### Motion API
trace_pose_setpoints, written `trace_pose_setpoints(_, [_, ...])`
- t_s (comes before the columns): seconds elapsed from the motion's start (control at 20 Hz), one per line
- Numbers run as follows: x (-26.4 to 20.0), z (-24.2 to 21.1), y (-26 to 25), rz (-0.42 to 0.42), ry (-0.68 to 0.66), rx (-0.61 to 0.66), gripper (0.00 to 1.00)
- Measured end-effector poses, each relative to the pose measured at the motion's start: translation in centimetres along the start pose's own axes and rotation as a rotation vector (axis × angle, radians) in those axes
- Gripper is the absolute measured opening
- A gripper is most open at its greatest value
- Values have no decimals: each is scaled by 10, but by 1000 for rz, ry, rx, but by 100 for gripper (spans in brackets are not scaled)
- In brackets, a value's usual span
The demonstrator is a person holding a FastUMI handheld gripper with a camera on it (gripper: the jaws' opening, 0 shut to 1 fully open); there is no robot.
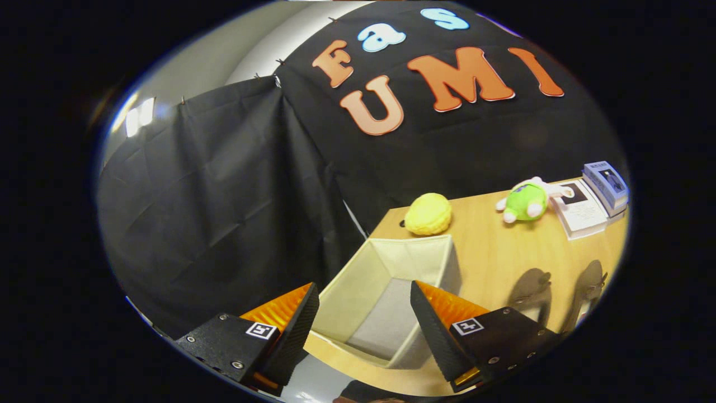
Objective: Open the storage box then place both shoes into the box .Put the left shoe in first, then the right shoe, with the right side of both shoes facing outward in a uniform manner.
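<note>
A cream fabric storage box stands open on the wooden table, its inside bare and grey at the bottom. My gripper hovers above it, open, with nothing between the fingers; the box's interior shows through the gap. Two dark heeled shoes stand side by side on the table, to the right of the box and beyond the right finger.
A yellow knitted ball lies just behind the box. A green plush toy sits further right, next to a white booklet and a small blue box. Black cloth walls the booth behind and to the left.
</note>
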State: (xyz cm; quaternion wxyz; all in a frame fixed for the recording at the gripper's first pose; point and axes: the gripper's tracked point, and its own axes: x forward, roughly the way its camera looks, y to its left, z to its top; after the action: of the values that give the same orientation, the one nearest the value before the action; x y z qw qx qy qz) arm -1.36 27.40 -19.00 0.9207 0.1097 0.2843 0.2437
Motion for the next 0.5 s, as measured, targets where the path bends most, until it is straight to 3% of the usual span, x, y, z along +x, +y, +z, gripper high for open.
trace_pose_setpoints(0.5, [-30,-42,-174,-364,96,30,96])
